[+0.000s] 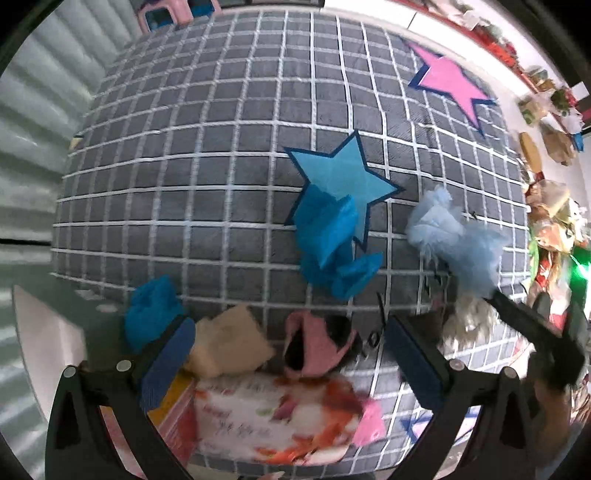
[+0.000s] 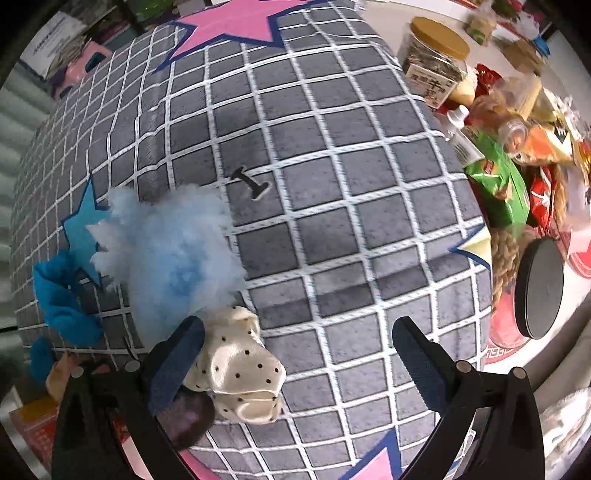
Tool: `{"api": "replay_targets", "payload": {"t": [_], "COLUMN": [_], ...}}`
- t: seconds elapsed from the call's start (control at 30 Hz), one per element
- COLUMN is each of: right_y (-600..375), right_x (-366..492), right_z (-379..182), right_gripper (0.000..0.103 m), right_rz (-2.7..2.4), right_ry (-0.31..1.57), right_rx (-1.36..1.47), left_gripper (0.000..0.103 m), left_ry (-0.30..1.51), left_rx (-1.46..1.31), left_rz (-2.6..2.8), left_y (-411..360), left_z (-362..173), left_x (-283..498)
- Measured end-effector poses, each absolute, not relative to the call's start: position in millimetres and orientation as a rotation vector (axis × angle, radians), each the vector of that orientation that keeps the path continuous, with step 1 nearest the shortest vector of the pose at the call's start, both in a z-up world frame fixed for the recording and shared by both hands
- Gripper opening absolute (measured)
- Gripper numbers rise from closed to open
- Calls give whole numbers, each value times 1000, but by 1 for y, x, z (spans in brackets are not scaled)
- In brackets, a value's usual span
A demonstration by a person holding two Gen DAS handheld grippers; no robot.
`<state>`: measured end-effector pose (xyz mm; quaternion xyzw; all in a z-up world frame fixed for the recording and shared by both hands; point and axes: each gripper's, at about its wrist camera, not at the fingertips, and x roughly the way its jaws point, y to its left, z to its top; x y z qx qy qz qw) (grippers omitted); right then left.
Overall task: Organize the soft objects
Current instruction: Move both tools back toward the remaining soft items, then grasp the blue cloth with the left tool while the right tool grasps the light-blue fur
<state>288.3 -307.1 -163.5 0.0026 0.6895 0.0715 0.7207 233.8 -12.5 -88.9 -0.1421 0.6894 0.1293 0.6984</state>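
A grey checked cloth (image 1: 221,147) carries a blue star (image 1: 343,173) and a pink star (image 1: 447,79). Crumpled blue fabric (image 1: 328,240) lies on the blue star's lower point. A fluffy light-blue piece (image 1: 454,236) lies right of it; it also shows in the right wrist view (image 2: 173,254). My left gripper (image 1: 288,365) is open above a beige piece (image 1: 229,343) and a pink piece (image 1: 317,347), with another blue piece (image 1: 151,314) by its left finger. My right gripper (image 2: 295,358) is open; a cream polka-dot scrunchie (image 2: 240,369) lies against its left finger.
A printed tissue pack (image 1: 273,421) lies under the left gripper. Jars, a tube and snack bags (image 2: 495,177) crowd the right edge of the cloth, with a black-lidded jar (image 2: 535,288) close to the right gripper. A pink stool (image 1: 166,14) stands beyond the far edge.
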Motion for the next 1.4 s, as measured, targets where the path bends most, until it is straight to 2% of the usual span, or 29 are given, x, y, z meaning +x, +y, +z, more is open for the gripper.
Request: {"api": "replay_targets", "payload": {"t": [0.13,0.37,0.47,0.8,1.4], "right_y": [-304,-249,-221,-187,-197], "right_x": [299,315,324,346,349], "right_z": [-151,-139,-151,-205,-216], "right_gripper": [102,102,102,102,102], "right_rz": [241,443,502,529,490], "right_ry": [1486,1382,1373,1485,1493], "right_rx": [23,-193,-300,-359,-429], "left_gripper": [103,103,103,103,103], "left_ry": [1570,1617,1626,1688,1689], "left_rx": [-315,-372,-352,-376,-463], "left_rz": [307,361,377,422,412], "left_y": [-20,-17,-19,-11,-5], "left_z": [-113,-147,-158,-201,-210], "left_x": [253,272,278,288,278]}}
